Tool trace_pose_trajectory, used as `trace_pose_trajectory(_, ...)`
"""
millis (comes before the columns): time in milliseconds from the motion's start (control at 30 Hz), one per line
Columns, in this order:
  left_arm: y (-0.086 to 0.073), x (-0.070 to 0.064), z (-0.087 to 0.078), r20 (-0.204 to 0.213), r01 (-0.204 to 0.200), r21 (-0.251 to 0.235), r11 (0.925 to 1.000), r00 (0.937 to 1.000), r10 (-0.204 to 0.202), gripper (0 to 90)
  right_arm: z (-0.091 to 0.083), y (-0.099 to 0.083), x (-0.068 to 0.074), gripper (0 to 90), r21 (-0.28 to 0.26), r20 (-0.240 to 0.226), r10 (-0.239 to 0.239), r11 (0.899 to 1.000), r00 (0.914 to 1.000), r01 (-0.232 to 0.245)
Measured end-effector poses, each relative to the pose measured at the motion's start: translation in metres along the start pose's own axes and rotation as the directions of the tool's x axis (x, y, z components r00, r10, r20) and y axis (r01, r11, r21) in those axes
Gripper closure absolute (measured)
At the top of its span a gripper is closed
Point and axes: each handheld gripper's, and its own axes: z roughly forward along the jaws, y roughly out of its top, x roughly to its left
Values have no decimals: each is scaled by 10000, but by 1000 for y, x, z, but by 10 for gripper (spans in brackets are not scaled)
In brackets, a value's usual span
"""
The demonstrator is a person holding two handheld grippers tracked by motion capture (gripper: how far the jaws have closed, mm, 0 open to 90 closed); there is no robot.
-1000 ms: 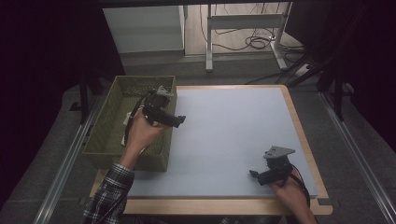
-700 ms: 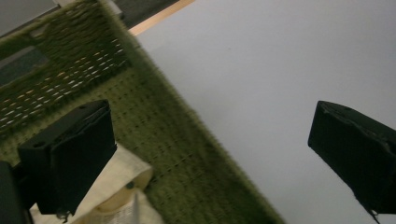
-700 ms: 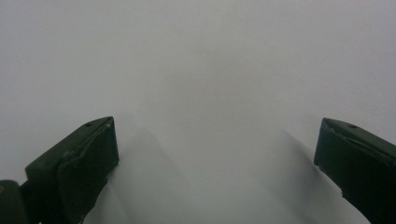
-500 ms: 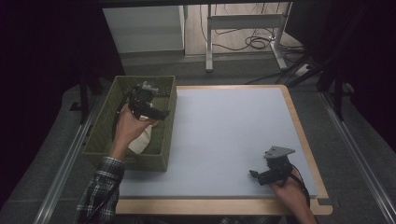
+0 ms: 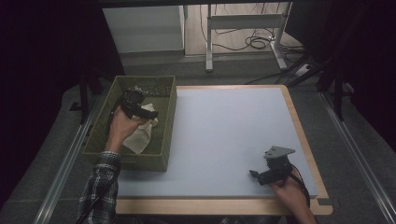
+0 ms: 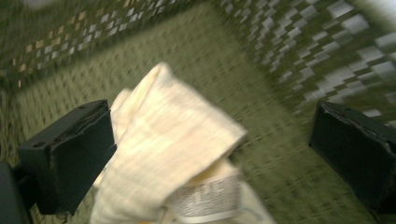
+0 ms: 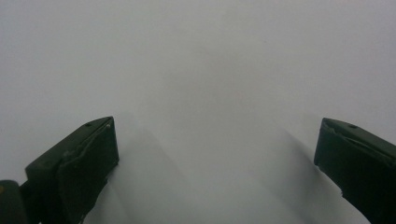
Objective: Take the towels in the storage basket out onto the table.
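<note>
**Left gripper held over the cream cloth inside the green woven basket**

In the high view the left gripper is held inside the green woven basket, which is set at the 9 o'clock edge of the pale blue table mat; the gripper is carried by the left hand, whose plaid sleeve is seen coming in from 7 o'clock; a cream cloth is seen lying in the basket, just beneath and toward 6 o'clock of the gripper; in the left gripper view the jaws are spread wide, with the cloth bunched between them, nearer the jaw at 8 o'clock, and a printed label is seen on it toward 6 o'clock; nothing is clamped, so the left claw is released; whether the 8 o'clock jaw is touching the cloth cannot be told, the view being blurred; the woven basket floor is seen behind the cloth

The right gripper is rested low over the mat at about 5 o'clock, well apart from the basket, held by the right hand; in the right gripper view its jaws are parted wide over the bare mat, with nothing between them, so this claw is released too
</note>
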Motion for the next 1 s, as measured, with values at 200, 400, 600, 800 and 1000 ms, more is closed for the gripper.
trace_pose_trajectory(200,-4,14,19,216,149,1011,9948,9996,-172,11,0,0,0,0,1,-8,7,10000,10000,-7)
trace_pose_trajectory(400,-3,20,38,113,518,2235,9733,9984,-557,11,0,0,0,0,-6,-1,-2,10000,10000,2)
trace_pose_trajectory(600,-11,26,63,202,924,3773,9215,9940,-1079,36,0,0,0,0,-13,1,-6,10000,10000,6)
trace_pose_trajectory(800,-13,28,61,384,999,4114,9060,9912,-1268,273,0,0,0,0,-11,-2,-4,10000,10000,4)
trace_pose_trajectory(1000,-14,27,52,425,706,4143,9074,9944,-968,672,0,0,0,0,-9,-5,1,10000,10000,-1)
